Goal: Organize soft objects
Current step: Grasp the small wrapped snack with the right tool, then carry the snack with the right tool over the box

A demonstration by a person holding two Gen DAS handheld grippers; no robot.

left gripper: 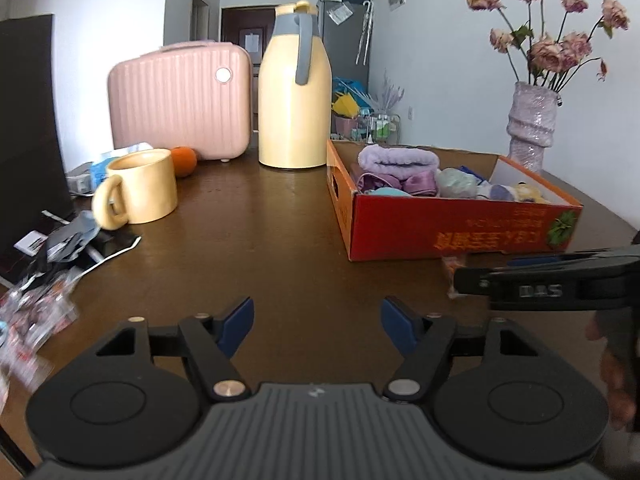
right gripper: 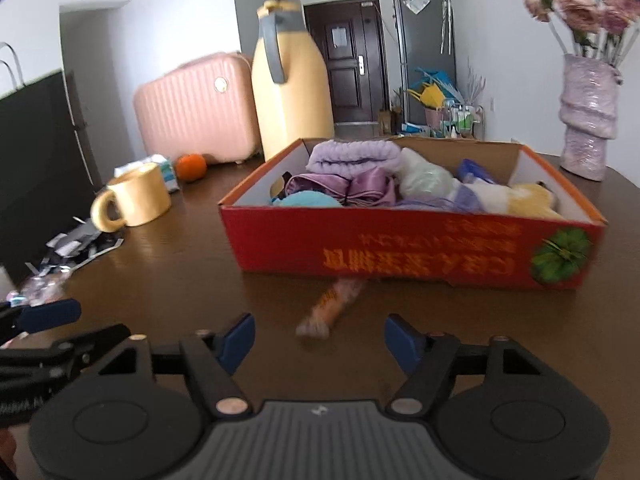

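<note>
1. Plainly, both claws stand apart with nothing between the pads: the left gripper (left gripper: 317,326) hangs over bare table (left gripper: 256,240), the right gripper (right gripper: 320,340) just short of an orange packet (right gripper: 334,306).
2. That packet lies on the table, touching the near wall of the red box (right gripper: 400,248), one end toward the right gripper.
3. Soft things sit inside the box: a lilac towel (right gripper: 354,156), satin purple cloth (right gripper: 360,190), a pale green bundle (right gripper: 426,180), a yellow plush (right gripper: 530,198).
4. Left of the box stand a yellow jug (left gripper: 294,92), pink case (left gripper: 180,100), mug (left gripper: 140,186) and orange (left gripper: 185,160).
5. A vase (left gripper: 532,124) of flowers stands behind the box at right.
</note>
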